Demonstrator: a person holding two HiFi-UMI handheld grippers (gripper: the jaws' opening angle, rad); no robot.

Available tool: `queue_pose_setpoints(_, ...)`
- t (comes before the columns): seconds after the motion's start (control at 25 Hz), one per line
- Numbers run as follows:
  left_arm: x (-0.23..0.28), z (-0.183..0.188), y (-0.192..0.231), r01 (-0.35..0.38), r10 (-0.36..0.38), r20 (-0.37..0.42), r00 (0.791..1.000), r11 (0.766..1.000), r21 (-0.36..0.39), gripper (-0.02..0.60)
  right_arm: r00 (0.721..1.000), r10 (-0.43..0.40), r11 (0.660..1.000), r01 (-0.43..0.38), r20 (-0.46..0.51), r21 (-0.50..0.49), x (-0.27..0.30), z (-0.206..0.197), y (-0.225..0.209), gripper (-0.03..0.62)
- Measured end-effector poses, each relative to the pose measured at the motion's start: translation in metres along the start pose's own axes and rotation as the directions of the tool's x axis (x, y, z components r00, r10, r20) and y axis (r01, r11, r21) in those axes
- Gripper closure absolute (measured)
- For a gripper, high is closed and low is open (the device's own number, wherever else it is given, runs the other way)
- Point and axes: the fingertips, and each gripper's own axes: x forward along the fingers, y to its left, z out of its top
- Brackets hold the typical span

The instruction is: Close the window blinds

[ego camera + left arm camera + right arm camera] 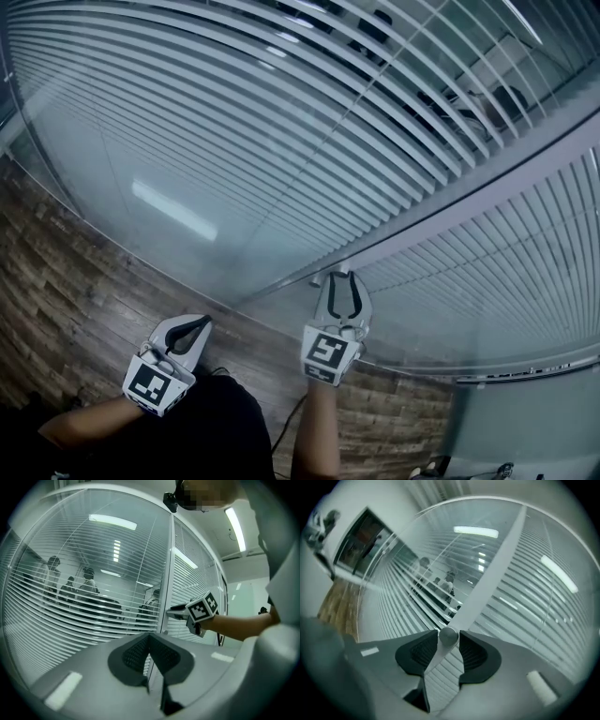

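White slatted blinds [281, 112] hang behind glass panes on both sides of a pale upright frame post [469, 202]. The slats [70, 606] stand open enough that the room behind shows through. A small round metal knob [449, 636] sits on the post [487, 578]. My right gripper [449, 641] is at the post with the knob squeezed between its dark pads [423, 653]; the head view shows it [342, 281] reaching the post's lower end. My left gripper [195, 328] hangs lower left, away from the glass, jaws together and empty [150, 641].
Wood-pattern floor [75, 281] runs along the foot of the glass wall. Several people [84, 585] sit in the room beyond the blinds. The bottom rail of the right-hand blind [525, 370] hangs just right of my right arm [319, 431].
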Motion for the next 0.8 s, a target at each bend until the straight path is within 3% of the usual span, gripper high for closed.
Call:
queue_pose_setpoints(0.08, -0.002, 0.004, -0.002, 0.005, -0.005, 0.011, 1.0, 1.0, 0.013, 0.58, 0.999, 0.014, 0.985, -0.019, 0.032, 0.173, -0.003, 0.0, -0.001, 0.425)
queue_pose_setpoints(0.2, -0.003, 0.006, -0.006, 0.012, -0.012, 0.018, 1.0, 0.999, 0.034, 0.58, 0.998, -0.01, 0.923, -0.014, 0.061, 0.384, -0.005, -0.006, -0.003, 0.421)
queue_pose_setpoints(0.36, -0.004, 0.004, -0.006, 0.009, -0.01, 0.011, 1.0, 1.0, 0.023, 0.58, 0.996, -0.048, 0.783, -0.006, 0.069, 0.622, -0.006, -0.014, -0.009, 0.427)
queue_pose_setpoints(0.44, -0.001, 0.005, -0.006, 0.009, -0.009, 0.012, 1.0, 1.0, 0.027, 0.58, 0.995, -0.057, 0.71, -0.014, 0.077, 0.704, -0.003, -0.015, -0.013, 0.428)
queue_pose_setpoints(0.48, 0.001, 0.005, -0.007, 0.01, -0.01, 0.012, 1.0, 1.0, 0.03, 0.58, 0.995, -0.057, 0.689, -0.021, 0.083, 0.724, -0.001, -0.013, -0.014, 0.434)
queue_pose_setpoints(0.6, 0.0, 0.005, -0.012, 0.015, -0.016, 0.017, 1.0, 0.999, 0.036, 0.58, 0.994, -0.052, 0.673, -0.038, 0.098, 0.738, 0.0, -0.007, -0.012, 0.434)
queue_pose_setpoints(0.8, -0.003, 0.004, -0.018, 0.012, -0.013, 0.025, 1.0, 1.0, 0.029, 0.58, 0.994, -0.052, 0.686, -0.034, 0.095, 0.727, -0.003, 0.0, -0.012, 0.45)
